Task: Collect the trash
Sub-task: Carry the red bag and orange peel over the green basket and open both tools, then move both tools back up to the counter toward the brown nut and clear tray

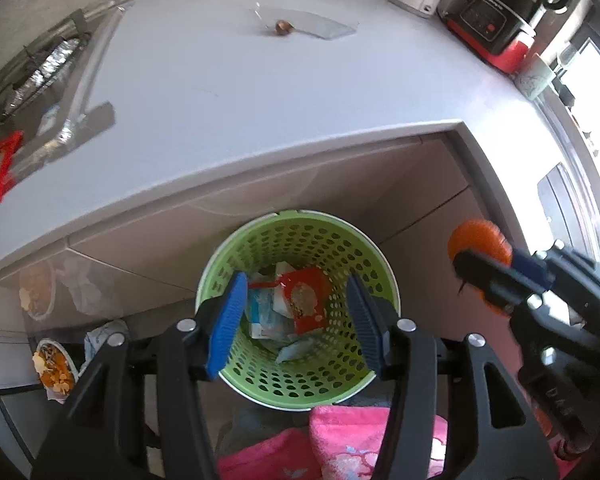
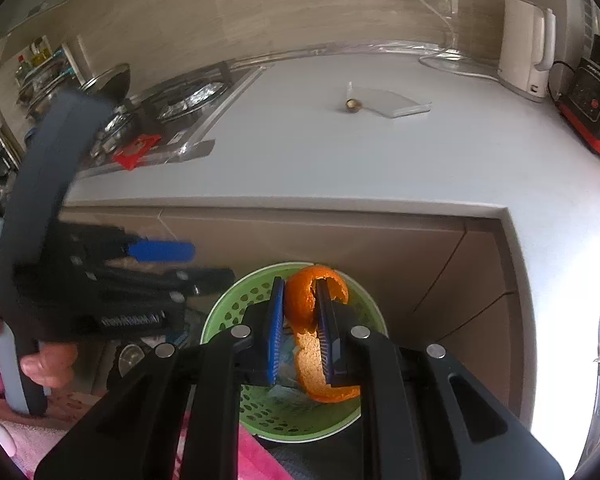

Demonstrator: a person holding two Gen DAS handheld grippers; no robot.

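Left jaws: the left gripper (image 1: 296,320) stands apart and empty right over the green basket (image 1: 328,392), wrappers (image 1: 304,300) lying below.
Right jaws: the right gripper (image 2: 300,334) is clamped on orange peel (image 2: 306,300), poised above the basket for dropping.
Bench: a nut-like scrap (image 1: 283,27) waits far off, uncollected.

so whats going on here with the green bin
A person is clearing kitchen trash into a green basket on the floor by the counter. The left tongs hang open and empty over it, with a red wrapper and other packets already inside. The right tongs are clamped on an orange peel, held above the basket, not yet dropped.
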